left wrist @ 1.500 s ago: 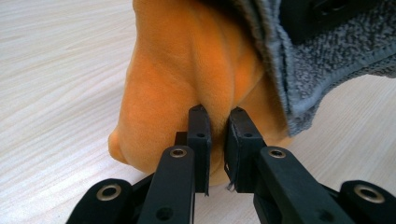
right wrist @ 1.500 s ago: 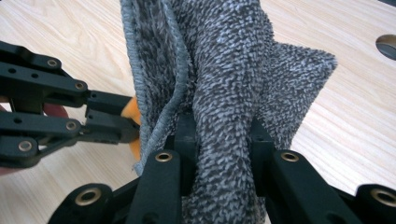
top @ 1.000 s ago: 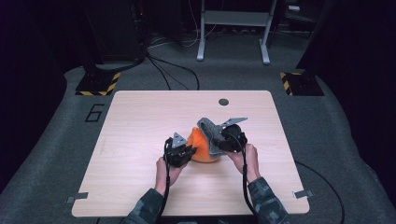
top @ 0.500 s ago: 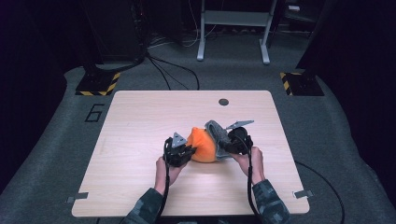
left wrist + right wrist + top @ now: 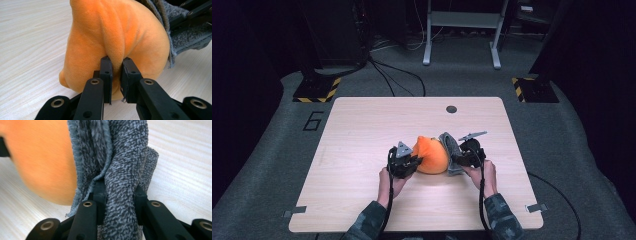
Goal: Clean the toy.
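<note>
Right tool (image 5: 460, 156) lowered toward tabletop (image 5: 362, 130) since earlier frame, clamps grey cloth (image 5: 450, 150) | left tool (image 5: 412, 161) pinches orange plush (image 5: 432, 155) fold | near front edge

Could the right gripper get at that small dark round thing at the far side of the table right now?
Probably not as things stand. The right gripper is shut on the grey cloth, so it is busy. The way itself looks free: bare table lies between it and the dark round spot.
</note>
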`<action>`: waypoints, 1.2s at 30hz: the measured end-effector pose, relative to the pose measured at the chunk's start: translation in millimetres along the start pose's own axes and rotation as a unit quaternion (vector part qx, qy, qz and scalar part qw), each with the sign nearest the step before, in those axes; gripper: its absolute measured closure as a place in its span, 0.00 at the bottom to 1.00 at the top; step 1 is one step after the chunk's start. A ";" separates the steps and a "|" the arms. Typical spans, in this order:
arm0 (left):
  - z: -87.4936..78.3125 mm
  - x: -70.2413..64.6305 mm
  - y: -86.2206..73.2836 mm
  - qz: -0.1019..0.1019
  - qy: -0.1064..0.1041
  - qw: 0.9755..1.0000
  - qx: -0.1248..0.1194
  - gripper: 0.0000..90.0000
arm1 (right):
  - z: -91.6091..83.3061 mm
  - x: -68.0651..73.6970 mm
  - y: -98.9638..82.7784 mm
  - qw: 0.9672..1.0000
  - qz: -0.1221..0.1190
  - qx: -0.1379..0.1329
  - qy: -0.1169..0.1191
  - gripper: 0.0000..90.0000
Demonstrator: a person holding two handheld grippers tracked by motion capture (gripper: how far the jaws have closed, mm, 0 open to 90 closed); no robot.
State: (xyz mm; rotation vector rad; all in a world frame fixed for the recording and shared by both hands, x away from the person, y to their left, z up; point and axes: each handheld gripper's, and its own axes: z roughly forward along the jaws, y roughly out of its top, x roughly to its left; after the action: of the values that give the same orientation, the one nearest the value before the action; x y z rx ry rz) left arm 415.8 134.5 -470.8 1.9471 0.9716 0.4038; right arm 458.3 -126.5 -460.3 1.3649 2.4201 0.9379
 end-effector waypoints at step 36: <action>-3.0 4.4 1.5 0.059 -0.018 0.998 0.008 0.45 | -14.3 24.6 27.3 0.999 -0.040 -0.023 0.028 0.80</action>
State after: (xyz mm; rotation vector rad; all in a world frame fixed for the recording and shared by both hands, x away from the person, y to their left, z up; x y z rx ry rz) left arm 417.5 139.1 -468.3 2.0250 0.8428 0.4282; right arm 457.0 -102.2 -429.3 1.2313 2.4588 1.0178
